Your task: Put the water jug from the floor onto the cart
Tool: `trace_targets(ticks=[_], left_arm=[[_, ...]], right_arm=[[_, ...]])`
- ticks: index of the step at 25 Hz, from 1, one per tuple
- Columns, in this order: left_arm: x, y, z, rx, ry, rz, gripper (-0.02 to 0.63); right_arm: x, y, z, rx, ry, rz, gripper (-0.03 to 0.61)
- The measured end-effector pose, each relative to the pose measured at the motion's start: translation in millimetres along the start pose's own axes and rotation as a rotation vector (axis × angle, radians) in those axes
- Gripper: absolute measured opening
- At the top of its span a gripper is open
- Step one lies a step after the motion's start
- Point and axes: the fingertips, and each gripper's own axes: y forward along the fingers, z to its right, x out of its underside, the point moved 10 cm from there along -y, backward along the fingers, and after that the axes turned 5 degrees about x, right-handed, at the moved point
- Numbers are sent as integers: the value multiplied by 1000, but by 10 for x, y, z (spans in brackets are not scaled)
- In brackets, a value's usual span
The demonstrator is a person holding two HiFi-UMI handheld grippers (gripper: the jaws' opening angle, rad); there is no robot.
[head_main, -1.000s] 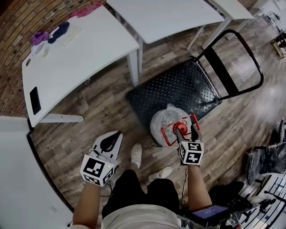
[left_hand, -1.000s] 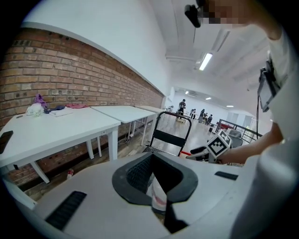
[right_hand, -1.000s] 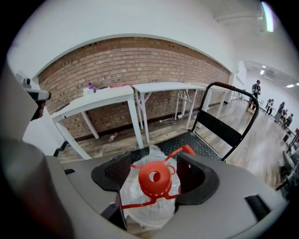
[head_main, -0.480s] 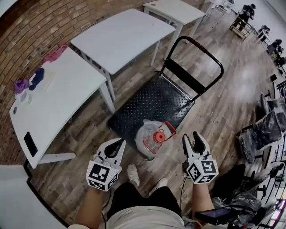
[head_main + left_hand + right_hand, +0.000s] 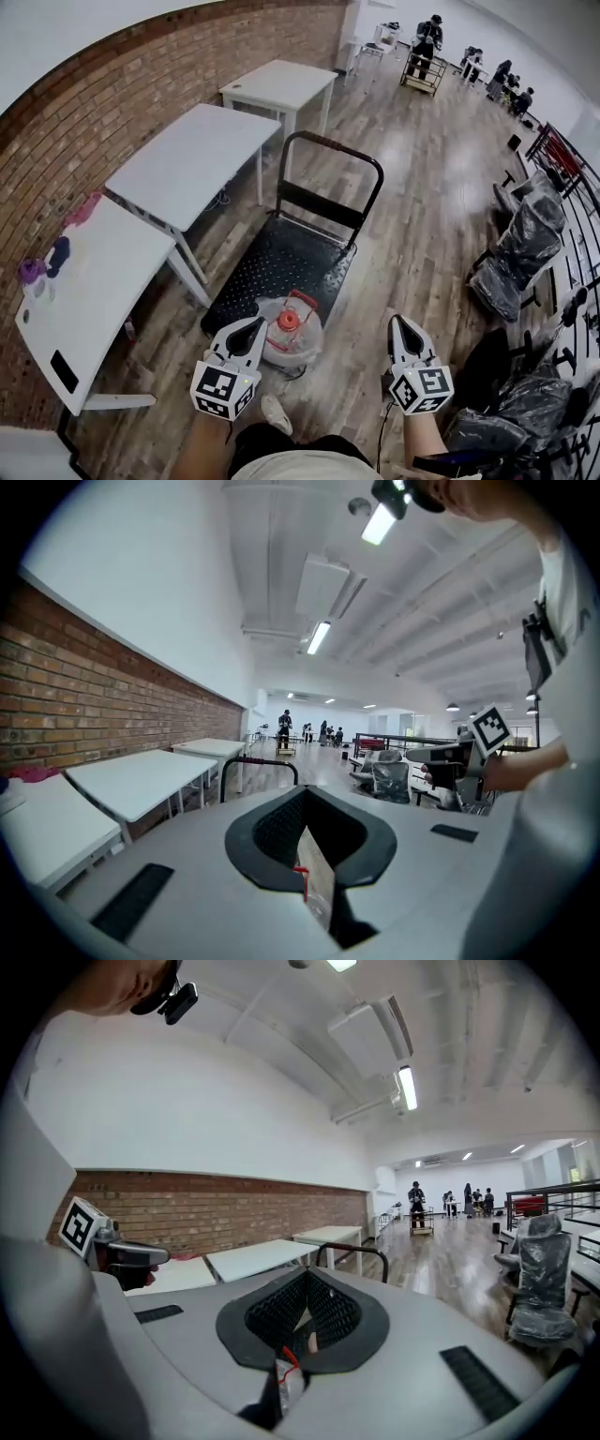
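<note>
The water jug [image 5: 289, 335], clear with a red cap and a red carry handle, stands at the near end of the black cart deck [image 5: 281, 262]; the cart's push handle [image 5: 330, 143] rises at the far end. My left gripper [image 5: 253, 328] hovers just left of the jug, apart from it, shut on nothing. My right gripper [image 5: 397, 325] hangs to the jug's right over bare floor, also shut and empty. In the left gripper view the left gripper [image 5: 305, 803] points level down the room. The right gripper view shows the right gripper [image 5: 305, 1283] doing the same.
Three white tables [image 5: 192, 164] line the brick wall [image 5: 112, 103] to the left of the cart. Plastic-wrapped chairs [image 5: 516, 253] stand at the right. People [image 5: 431, 33] and another cart are far down the room. My shoe [image 5: 275, 412] is just below the jug.
My right gripper let go of the jug's red handle, drew back to the right and shut. Both grippers rose and tipped up level. The jug stayed at the cart's near end.
</note>
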Motion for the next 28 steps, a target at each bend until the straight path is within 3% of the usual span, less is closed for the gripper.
trace_targets(ticks=[9, 16, 22, 28], left_arm=[[-240, -170, 1083, 20, 22, 42, -1], [-365, -447, 1688, 2, 53, 37, -2], [-513, -611, 1811, 4, 74, 75, -2], [-608, -725, 1665, 20, 96, 95, -2]], right_arm=[[-149, -1064, 594, 32, 1, 78, 3], [-133, -1666, 851, 23, 10, 102, 3], [-223, -1828, 785, 19, -39, 116, 2], [-288, -1784, 549, 25, -60, 103, 2]])
